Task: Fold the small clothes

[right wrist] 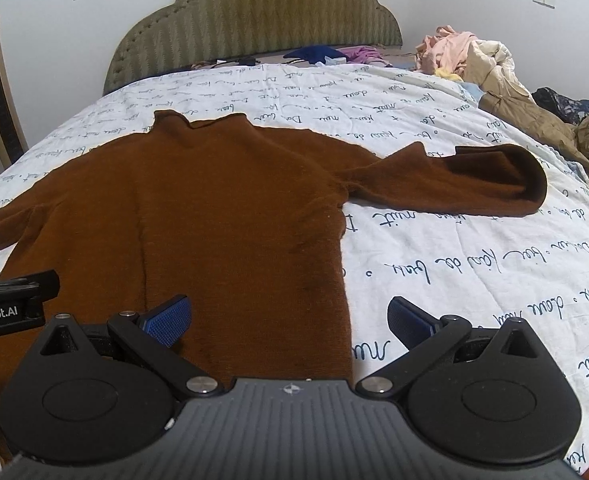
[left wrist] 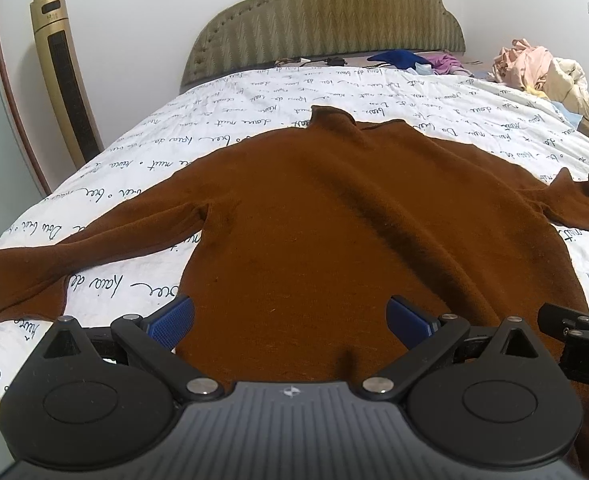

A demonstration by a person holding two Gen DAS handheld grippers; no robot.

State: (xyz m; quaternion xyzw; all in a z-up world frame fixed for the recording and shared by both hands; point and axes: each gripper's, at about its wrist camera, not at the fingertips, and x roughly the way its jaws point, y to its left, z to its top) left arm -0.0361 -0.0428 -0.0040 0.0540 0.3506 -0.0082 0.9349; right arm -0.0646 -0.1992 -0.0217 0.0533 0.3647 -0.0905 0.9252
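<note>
On bed (left wrist: 434,92): brown sweater (left wrist: 314,216) spread flat, collar at 12 o'clock.
Left gripper (left wrist: 290,320): fingers apart, empty, over the hem.
Right gripper (right wrist: 290,318): fingers apart, empty, at the hem's right corner.
Clothes pile (right wrist: 474,60): 2 o'clock.

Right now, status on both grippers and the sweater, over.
Left gripper and right gripper: jaws open, empty, near the hem. Brown sweater flat on bedspread, sleeves spread, unfolded. Nothing on the sweater.
</note>
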